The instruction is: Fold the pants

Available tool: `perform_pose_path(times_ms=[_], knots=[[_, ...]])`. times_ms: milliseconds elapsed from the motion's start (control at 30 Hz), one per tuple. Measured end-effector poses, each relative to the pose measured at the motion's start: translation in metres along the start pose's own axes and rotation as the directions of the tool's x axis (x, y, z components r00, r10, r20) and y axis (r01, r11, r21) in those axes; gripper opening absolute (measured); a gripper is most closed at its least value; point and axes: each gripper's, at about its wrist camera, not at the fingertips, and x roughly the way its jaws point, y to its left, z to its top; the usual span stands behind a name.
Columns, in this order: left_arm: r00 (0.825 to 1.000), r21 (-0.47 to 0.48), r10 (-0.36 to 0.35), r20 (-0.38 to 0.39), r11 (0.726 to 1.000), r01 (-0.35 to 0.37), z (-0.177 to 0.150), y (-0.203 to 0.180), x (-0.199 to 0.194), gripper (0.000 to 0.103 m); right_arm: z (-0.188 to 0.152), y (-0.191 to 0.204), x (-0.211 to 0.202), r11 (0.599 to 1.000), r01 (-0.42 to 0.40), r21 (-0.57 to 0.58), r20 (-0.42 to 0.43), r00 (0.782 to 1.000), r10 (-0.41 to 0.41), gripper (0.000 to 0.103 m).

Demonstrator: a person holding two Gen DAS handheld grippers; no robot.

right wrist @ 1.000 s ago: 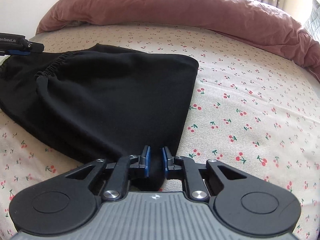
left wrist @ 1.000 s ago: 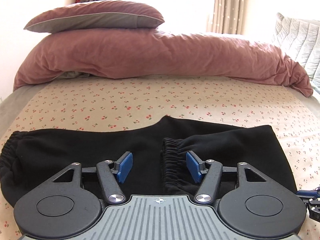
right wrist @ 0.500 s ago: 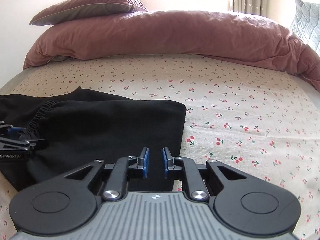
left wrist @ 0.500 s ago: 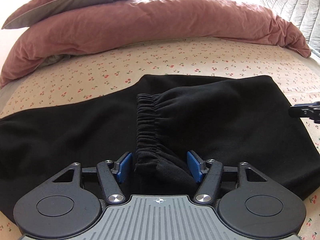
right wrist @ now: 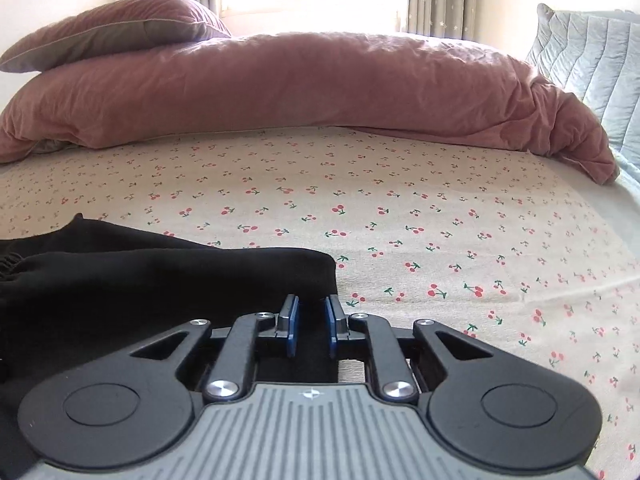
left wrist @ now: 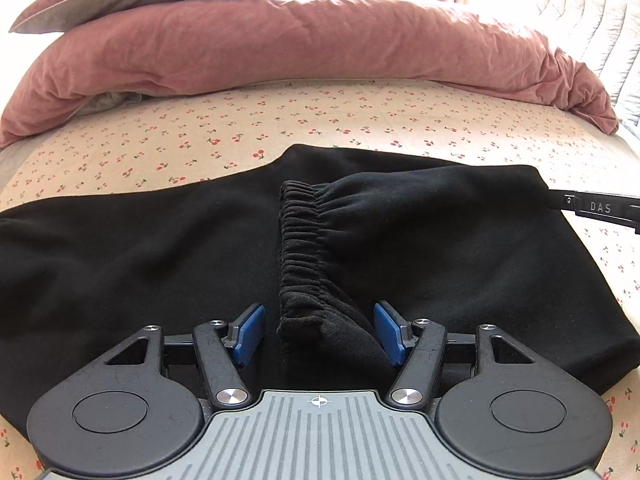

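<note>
Black fleece pants (left wrist: pixel 160 264) lie crosswise on bed, elastic cuff (left wrist: pixel 304 264) between left gripper (left wrist: pixel 318 334) spread fingers; right gripper (right wrist: pixel 312 330) fingers just parting, fabric corner between.

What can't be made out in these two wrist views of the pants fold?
- Left wrist view: the near edge of the black pants lies behind the left gripper body.
- Left wrist view: the pants' left end is cut off by the frame edge.
- Right wrist view: whether the right gripper, whose jaws have just been opening, still pinches the dark fabric between them.
- Both views: the window area is washed out.
</note>
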Motion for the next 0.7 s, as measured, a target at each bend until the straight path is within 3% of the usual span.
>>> perform_pose_path(times_ms=[100,200,300,500,700], knots=[[1.000,0.006,0.001,0.025,1.000,-0.001,-0.001,0.000,-0.009,0.060,-0.005,0.021,-0.017,0.996,-0.032,-0.081,-0.004,0.999,0.032,0.015],[0.999,-0.030,-0.017,0.027,0.999,0.018,0.000,0.008,-0.016,0.060,-0.019,0.041,-0.026,0.990,-0.069,-0.123,-0.076,0.995,0.060,0.015],[0.999,-0.059,-0.029,0.036,0.998,0.031,-0.002,0.018,-0.024,0.060,-0.040,0.054,-0.031,0.983,-0.038,-0.179,-0.168,0.986,0.008,0.015],[0.997,-0.149,-0.071,0.043,0.986,0.077,-0.004,0.046,-0.041,0.061,-0.050,0.052,-0.044,0.980,-0.034,-0.195,-0.197,0.980,-0.006,0.016],[0.996,-0.238,-0.041,0.077,0.969,0.058,-0.004,0.078,-0.048,0.061,-0.054,0.058,-0.048,0.969,-0.037,-0.243,-0.207,0.978,-0.015,0.016]])
